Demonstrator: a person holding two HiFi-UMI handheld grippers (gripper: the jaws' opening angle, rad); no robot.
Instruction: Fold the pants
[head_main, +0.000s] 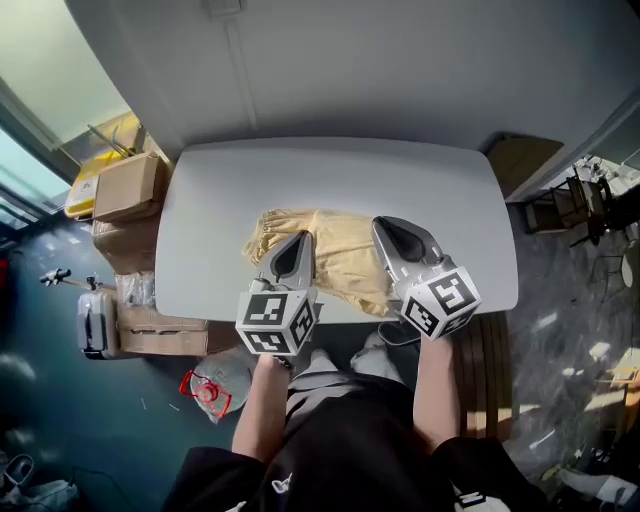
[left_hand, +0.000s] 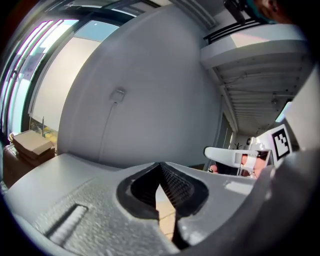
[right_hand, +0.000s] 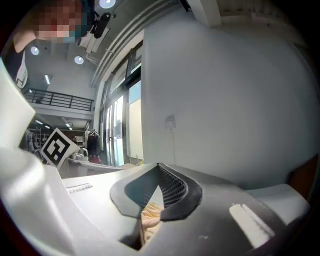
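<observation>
The pants (head_main: 335, 258) lie in a loose, rumpled heap on the grey worktop (head_main: 330, 180), close to its near edge and just in front of the person, with a gathered, ruffled band towards the left of the heap. They look like thin, pale tan cloth: light, limp and quick to sag or bunch, not slippery and in no way fragile. I would say they want taking by two corners of that gathered band, or by the hems, so the cloth hangs flat between the grips. A single pinch in the middle would only drag up a wad. The left gripper (head_main: 300, 240) hangs above the heap with its jaws pressed together at the tips, and only a sliver of tan shows through the gap behind them. The right gripper (head_main: 388, 228) is likewise closed tip to tip above the cloth, and I judge it holds nothing. As for writing, I can read none. The marker cube (head_main: 275, 322) on each gripper carries only black-and-white squares, and the cardboard boxes (head_main: 125, 187) on the floor show no legible print.
</observation>
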